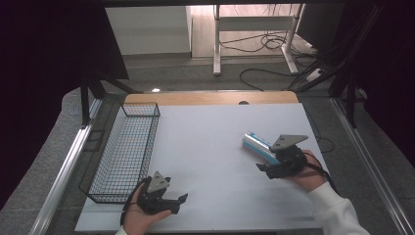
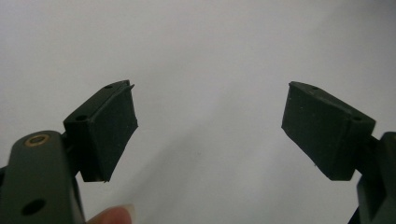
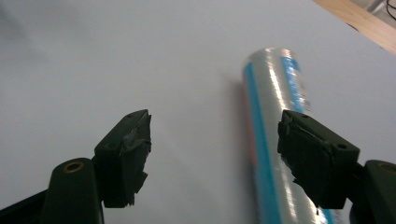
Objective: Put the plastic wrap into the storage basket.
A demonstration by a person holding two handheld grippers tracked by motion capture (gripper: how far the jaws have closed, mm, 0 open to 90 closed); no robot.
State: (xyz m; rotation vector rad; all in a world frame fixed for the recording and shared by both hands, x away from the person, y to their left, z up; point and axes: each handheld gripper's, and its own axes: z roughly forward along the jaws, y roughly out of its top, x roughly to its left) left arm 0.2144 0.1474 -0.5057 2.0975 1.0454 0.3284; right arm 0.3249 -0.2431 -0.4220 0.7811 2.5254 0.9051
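A white table top (image 1: 220, 147) carries a black wire basket (image 1: 125, 152) along its 9 o'clock edge, the basket running from near the far edge toward the near one. A bare wooden strip (image 1: 210, 98) shows at the table's 12 o'clock edge.

At about 7 o'clock the left gripper (image 1: 177, 203) sits in the person's left hand (image 1: 139, 218), just off the near corner of the basket, jaws pointing toward 3 o'clock. In the left gripper view (image 2: 210, 130) its two black pads (image 2: 109, 130) stand wide apart with only bare white surface between them — it grips nothing. A fingertip (image 2: 112, 215) shows at the bottom edge.

At about 4 o'clock the right gripper (image 1: 263, 169) is held in the person's right hand (image 1: 308, 176), a white sleeve (image 1: 337, 213) behind it. A shiny cylindrical tube (image 1: 259, 147) with blue stripes lies on its side on the table, its far end toward 11 o'clock. In the right gripper view (image 3: 215, 154) the jaws are spread wide — the tube (image 3: 271, 116) lies beside the right-hand pad (image 3: 313, 158), which overlaps it, while the left-hand pad is well clear. Whether that pad touches the tube I cannot tell; the jaws are not closed on it.
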